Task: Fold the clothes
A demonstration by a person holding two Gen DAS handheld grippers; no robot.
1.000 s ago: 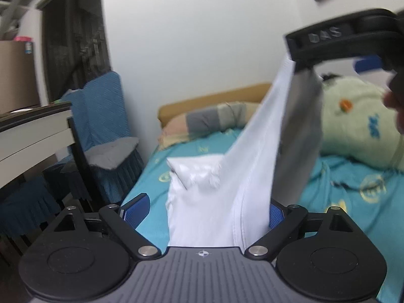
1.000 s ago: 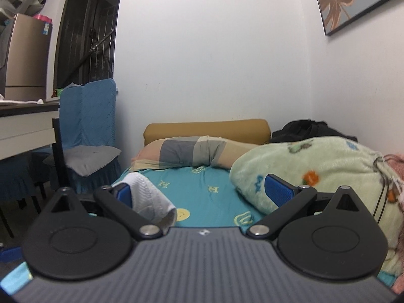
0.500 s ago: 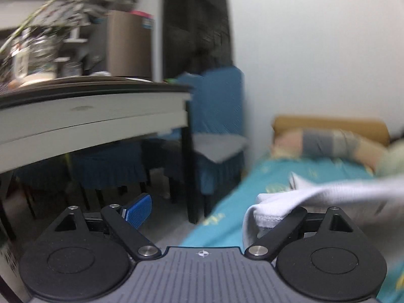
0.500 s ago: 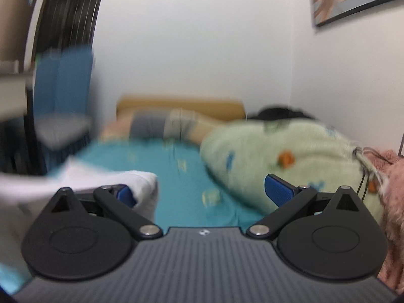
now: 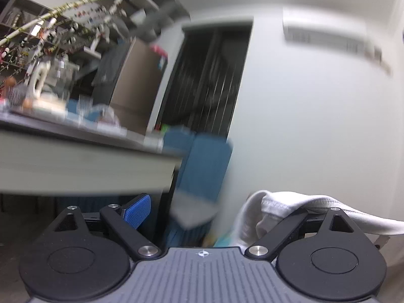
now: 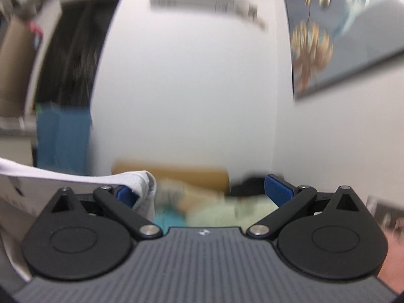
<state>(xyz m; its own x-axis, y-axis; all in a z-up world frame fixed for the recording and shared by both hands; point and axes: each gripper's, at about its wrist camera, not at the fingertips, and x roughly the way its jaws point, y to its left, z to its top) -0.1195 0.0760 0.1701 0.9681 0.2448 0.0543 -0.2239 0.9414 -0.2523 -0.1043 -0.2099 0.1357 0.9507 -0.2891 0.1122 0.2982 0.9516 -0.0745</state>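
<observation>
A white garment [image 5: 285, 202] hangs over the right finger of my left gripper [image 5: 214, 209] and runs off to the right. Its left blue pad [image 5: 137, 210] is bare and the jaws stand wide apart. In the right wrist view the same white garment [image 6: 63, 181] comes in from the left and drapes over the left finger of my right gripper [image 6: 202, 193]. The right blue pad [image 6: 277, 192] there is bare, jaws wide apart. Both views are tilted up and blurred by motion.
A grey desk [image 5: 83, 159] with clutter is on the left, a blue-covered chair [image 5: 202, 166] beside it, a dark doorway [image 5: 207, 80] behind. Ahead of the right gripper lie the bed with its tan headboard [image 6: 176, 176], a pale green blanket [image 6: 240, 209] and a framed picture [image 6: 341, 38].
Both grippers have swung upward and apart; the left one turned left toward the desk. The garment, bunched between them a second ago, now stretches sideways between the two grippers.
</observation>
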